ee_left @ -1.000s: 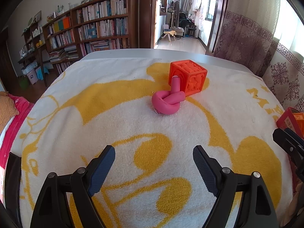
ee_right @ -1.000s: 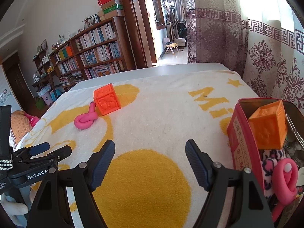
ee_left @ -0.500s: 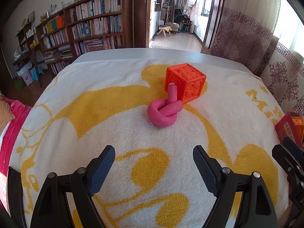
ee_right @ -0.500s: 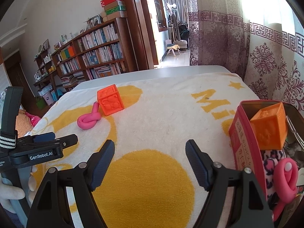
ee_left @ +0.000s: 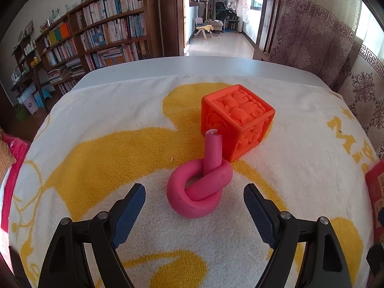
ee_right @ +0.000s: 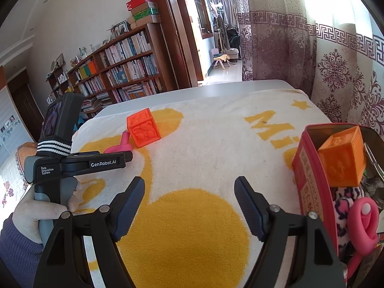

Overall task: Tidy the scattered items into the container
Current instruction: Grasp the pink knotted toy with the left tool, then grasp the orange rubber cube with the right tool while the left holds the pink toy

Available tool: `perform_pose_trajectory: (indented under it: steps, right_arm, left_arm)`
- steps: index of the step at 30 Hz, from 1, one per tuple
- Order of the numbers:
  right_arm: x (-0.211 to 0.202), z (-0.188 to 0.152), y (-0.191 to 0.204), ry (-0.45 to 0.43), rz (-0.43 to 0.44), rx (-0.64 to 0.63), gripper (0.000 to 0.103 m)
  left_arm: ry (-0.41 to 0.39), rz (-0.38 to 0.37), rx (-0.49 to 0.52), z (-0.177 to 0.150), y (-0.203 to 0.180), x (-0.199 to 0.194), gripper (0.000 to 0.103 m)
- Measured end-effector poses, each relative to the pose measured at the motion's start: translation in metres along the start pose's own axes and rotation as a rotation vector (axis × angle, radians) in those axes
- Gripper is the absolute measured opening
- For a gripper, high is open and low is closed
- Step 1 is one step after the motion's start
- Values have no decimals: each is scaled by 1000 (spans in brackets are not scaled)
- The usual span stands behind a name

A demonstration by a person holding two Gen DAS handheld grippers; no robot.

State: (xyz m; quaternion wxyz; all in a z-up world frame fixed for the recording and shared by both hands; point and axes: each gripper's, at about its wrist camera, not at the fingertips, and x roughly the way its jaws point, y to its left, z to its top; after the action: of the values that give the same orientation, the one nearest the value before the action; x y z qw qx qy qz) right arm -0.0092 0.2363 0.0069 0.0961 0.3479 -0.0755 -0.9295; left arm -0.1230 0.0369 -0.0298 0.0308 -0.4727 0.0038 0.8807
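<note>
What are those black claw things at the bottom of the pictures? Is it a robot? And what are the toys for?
It is not a robot. A person holds a grabbing tool in each hand, and each tool has a small camera that looks out along its two fingers. So one picture comes from the left tool, the other from the right tool.

In the left picture, the left gripper is open and holds nothing. Just ahead of it a pink knotted toy lies on a white and yellow towel, next to an orange cube.

In the right picture, the right gripper is open and empty too. At the right edge stands a red tin with another orange cube and another pink toy already in it. On the left you see the person's hand on the other tool. The job is to put the toys into the tin.
</note>
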Motion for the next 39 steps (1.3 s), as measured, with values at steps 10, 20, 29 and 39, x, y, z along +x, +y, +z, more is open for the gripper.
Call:
perform_pose_trajectory:
  steps: [10,20,29,39]
  right_arm:
    - [11,-6,6,41,2,-35,80]
    - [18,-4,-4,65,33,19,80]
    - [37,25,28,149,62,-49,80]
    - [96,65,69,138,55,-104,80]
  left_arm:
    - [-55,-18,-56,-6,15,-6,48]
    - [-119,-33,-147,-2,45,-33,48]
    - [-102,-41,-220,-6,66,-29,48]
    - [-83,-33,-323,-5,99,-21,48]
